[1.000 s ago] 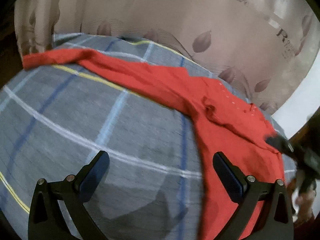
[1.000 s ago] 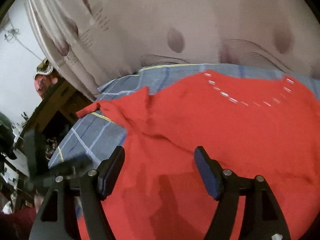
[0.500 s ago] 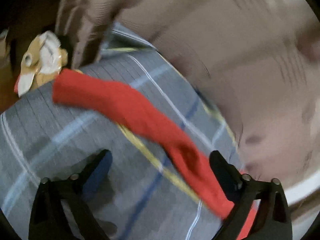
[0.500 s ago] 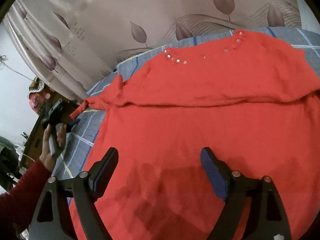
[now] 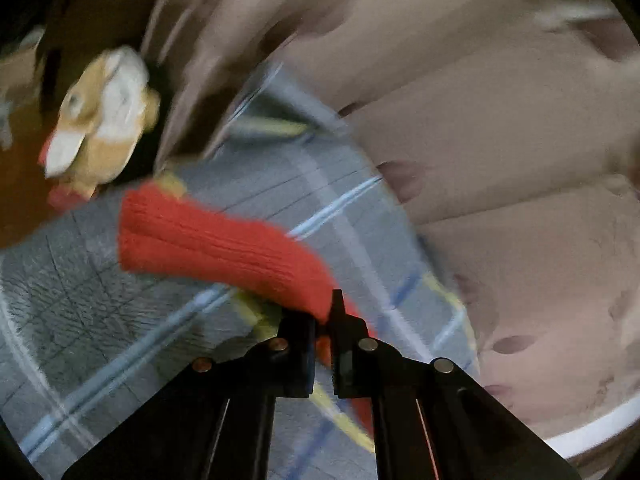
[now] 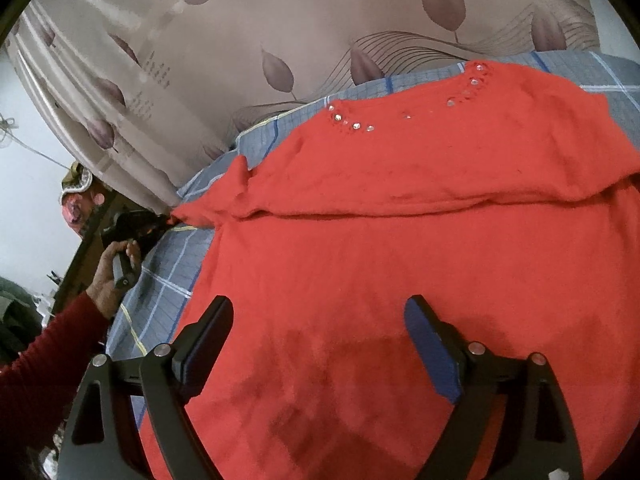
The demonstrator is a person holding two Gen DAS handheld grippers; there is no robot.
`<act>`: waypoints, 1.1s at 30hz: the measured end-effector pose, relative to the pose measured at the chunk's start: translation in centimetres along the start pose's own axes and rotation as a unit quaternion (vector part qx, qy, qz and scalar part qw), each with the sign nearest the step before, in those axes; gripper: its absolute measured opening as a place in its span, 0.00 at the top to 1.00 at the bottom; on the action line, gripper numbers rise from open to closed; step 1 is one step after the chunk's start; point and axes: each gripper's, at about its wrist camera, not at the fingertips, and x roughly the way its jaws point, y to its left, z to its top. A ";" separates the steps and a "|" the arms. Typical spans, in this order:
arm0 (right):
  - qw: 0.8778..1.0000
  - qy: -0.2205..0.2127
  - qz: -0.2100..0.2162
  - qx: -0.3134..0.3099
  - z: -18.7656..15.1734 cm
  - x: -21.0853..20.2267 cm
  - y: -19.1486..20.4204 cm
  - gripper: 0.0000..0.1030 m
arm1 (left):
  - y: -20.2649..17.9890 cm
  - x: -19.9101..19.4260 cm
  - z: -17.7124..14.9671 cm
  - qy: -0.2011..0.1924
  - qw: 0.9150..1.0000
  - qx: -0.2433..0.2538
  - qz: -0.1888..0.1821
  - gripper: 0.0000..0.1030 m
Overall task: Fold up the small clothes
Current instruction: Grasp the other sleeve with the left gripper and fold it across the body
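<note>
- Across the plaid bed cover [image 6: 168, 280], my red sweater [image 6: 400, 248] lies spread flat, neckline studs toward the curtain [image 6: 280, 32].
- My left gripper [image 5: 324, 316] has its jaws closed on the sleeve [image 5: 216, 240], pinched partway along, cuff end free.
- My right gripper [image 6: 320, 328] hovers over the body of the sweater, jaws wide apart, holding nothing.
- I judge the knit soft, light and limp: it will sag and stretch, so I'd grip near seams or the hem.
- Motion blur smears the left wrist view; the plush toy [image 5: 100, 116] is barely readable.
- The sweater's hem and far sleeve are cut off, and I cannot tell how much cloth sits between the left jaws.
</note>
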 end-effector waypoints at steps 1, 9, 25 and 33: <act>1.000 -0.002 0.002 0.003 0.0 -0.1 -0.1 0.17 | -1.7 -1.2 -0.2 -0.012 1.000 0.018 -0.019 0.94; 0.997 -0.037 0.025 0.061 0.3 -1.7 -2.3 0.16 | -21.6 -7.4 -7.9 0.011 0.960 0.235 -0.151 0.95; 0.986 -0.096 0.031 0.135 -1.0 -8.8 -8.7 0.16 | -39.5 2.4 -43.7 0.144 0.771 0.600 -0.156 0.90; 0.984 -0.102 0.045 0.140 0.2 -9.8 -9.9 0.15 | -35.2 -1.4 -35.7 0.117 0.844 0.472 -0.227 0.04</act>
